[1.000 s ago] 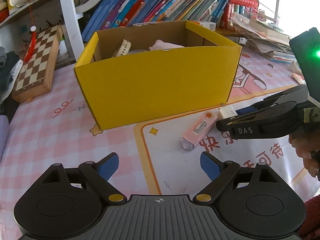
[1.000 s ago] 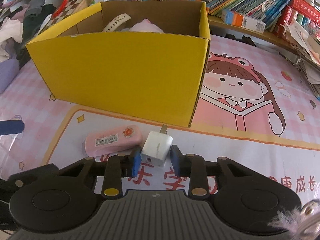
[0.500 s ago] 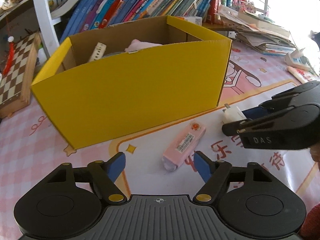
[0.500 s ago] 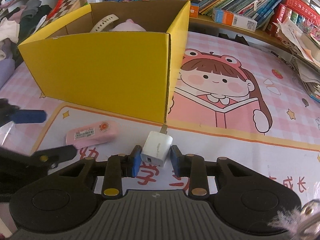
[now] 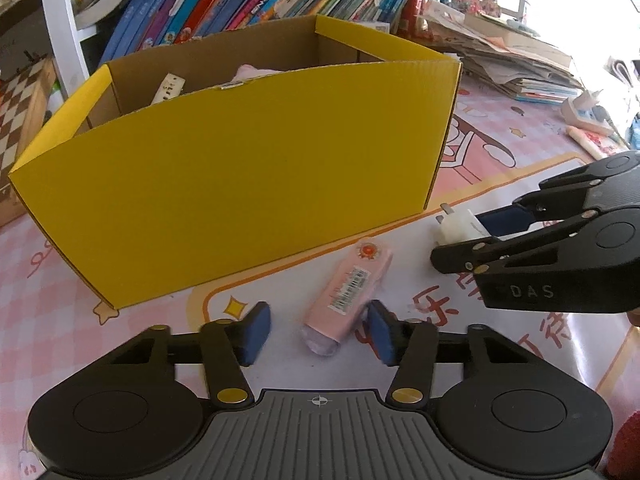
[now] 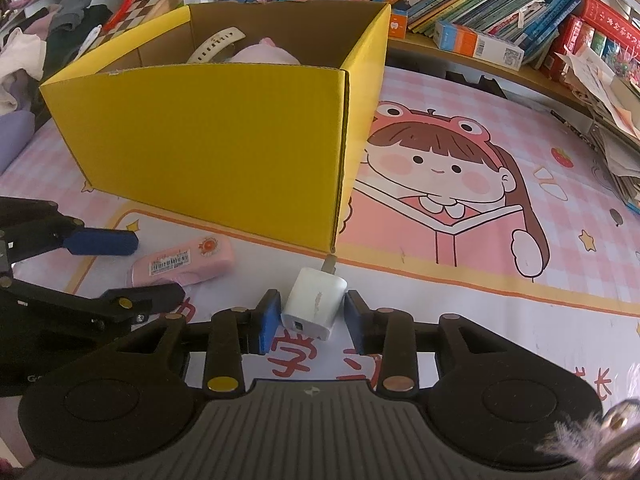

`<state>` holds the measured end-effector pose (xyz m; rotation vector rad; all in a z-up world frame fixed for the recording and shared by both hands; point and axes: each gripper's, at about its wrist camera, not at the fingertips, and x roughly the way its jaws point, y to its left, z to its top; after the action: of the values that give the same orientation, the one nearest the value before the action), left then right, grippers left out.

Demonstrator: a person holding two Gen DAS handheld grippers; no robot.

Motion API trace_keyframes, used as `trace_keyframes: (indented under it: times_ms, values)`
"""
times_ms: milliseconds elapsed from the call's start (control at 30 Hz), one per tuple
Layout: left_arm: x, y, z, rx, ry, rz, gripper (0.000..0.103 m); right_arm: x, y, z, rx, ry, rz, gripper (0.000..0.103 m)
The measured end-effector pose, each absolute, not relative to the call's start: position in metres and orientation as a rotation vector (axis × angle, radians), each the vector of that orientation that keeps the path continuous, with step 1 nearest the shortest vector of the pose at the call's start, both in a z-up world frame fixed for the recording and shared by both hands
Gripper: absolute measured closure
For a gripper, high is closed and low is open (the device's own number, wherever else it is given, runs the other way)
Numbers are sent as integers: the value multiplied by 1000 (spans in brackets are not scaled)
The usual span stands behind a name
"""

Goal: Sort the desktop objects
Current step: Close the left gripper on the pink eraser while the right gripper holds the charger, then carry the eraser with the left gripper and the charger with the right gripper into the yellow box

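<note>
We are mid-pickup on two items. Our right gripper (image 6: 307, 315) pinches the white charger (image 6: 314, 303) just off the yellow box (image 6: 208, 136) corner — next it needs a lift over the rim. Our left gripper (image 5: 318, 330) sits low, level and spread wide around the pink eraser (image 5: 347, 294) on the bench (image 5: 120, 304), and must close.

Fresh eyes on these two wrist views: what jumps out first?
The big yellow box dominates the middle of the cartoon desk mat, open-topped with a watch strap inside. In front of it, the right gripper is shut on a white charger plug. Beside that, the open left gripper straddles a pink eraser lying flat on the mat.
</note>
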<state>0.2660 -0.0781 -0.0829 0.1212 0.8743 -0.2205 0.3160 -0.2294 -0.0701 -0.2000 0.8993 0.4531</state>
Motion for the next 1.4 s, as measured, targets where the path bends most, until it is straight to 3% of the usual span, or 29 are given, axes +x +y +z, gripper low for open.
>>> trace_keyframes:
  times_ms: [200, 1400]
  values:
    - [263, -70, -80, 106, 886, -218, 78, 315, -228, -69, -193, 901, 450, 75]
    - [213, -41, -5, 26, 683, -234, 80, 269, -202, -10, -189, 783, 560, 77]
